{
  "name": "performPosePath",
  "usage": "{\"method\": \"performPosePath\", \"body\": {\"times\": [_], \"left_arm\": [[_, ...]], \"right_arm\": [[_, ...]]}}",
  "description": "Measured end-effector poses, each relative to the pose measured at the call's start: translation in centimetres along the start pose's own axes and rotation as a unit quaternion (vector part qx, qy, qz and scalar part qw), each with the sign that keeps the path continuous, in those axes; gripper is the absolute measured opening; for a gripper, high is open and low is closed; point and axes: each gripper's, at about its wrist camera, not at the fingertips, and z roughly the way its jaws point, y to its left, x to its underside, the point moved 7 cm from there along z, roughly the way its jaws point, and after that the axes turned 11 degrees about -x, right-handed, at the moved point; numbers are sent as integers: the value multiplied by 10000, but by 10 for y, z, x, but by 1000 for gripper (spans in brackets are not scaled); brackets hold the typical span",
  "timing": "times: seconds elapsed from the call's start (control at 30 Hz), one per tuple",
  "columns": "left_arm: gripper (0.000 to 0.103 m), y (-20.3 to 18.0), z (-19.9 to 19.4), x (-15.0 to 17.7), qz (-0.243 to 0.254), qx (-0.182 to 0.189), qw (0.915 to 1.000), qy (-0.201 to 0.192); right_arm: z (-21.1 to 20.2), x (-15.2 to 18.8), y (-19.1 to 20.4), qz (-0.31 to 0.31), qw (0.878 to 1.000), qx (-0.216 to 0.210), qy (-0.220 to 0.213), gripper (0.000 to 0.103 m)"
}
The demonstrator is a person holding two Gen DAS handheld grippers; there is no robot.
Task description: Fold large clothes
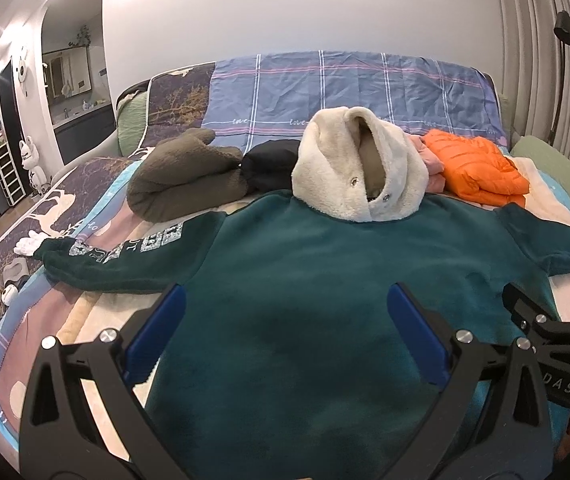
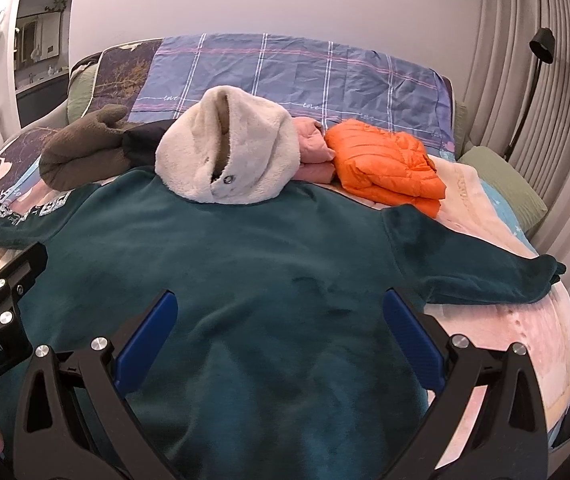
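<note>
A dark green fleece hoodie (image 1: 305,280) lies flat on the bed (image 2: 525,320), sleeves spread, cream hood (image 1: 359,168) at its far end. White block lettering on one sleeve (image 1: 125,246) is too distorted to read. Behind the hoodie sit an orange puffer jacket (image 2: 389,164), a pink garment (image 2: 313,148) and an olive fleece (image 1: 185,172). The plaid sheet (image 2: 285,72) reads "love". The left gripper (image 1: 285,340), labelled "GenRobot.AI", and the right gripper (image 2: 277,340) hover above the hoodie's body, jaws spread wide, holding nothing.
</note>
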Motion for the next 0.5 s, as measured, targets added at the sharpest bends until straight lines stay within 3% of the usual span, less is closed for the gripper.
{"method": "performPosePath", "body": {"times": [0.5], "left_arm": [[101,9,13,8,-241,168,9995,61]], "right_arm": [[16,5,4,-22,9997,61,224,102]]}}
